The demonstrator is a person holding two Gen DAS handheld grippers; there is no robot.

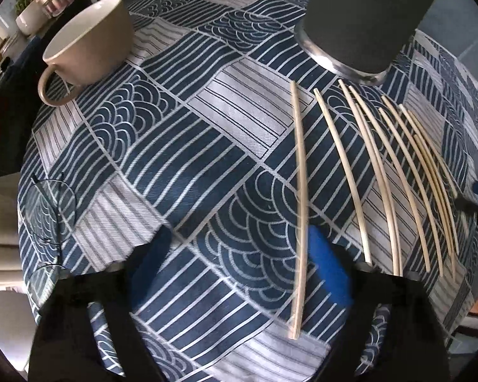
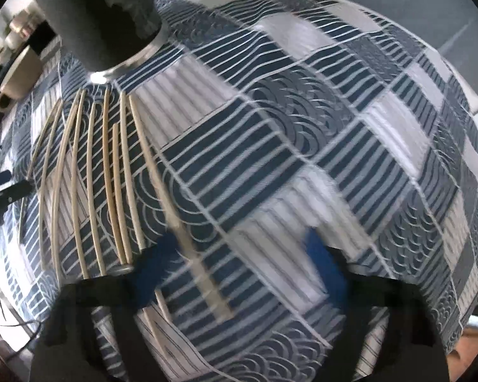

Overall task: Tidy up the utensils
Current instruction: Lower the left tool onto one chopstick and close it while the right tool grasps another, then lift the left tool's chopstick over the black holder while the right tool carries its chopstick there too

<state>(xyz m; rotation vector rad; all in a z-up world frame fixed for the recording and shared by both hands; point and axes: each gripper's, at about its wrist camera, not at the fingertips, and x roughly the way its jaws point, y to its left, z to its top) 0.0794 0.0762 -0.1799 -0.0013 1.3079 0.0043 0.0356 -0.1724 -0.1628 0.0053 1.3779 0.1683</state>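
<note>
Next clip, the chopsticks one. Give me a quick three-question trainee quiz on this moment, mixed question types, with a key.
1. True or false: the left tool is shut on a chopstick.
2. Multiple choice: the dark cylindrical holder stands (A) at the far ends of the chopsticks, (B) inside the beige cup, (C) on its side.
3. Fill in: in the left wrist view, the beige cup sits to the ____ of the chopsticks.

Key:
1. False. Both tools are open; the nearest chopstick lies on the patterned tablecloth beside the left tool's right finger.
2. A. It stands upright, just beyond the fanned chopsticks.
3. Left.
</note>
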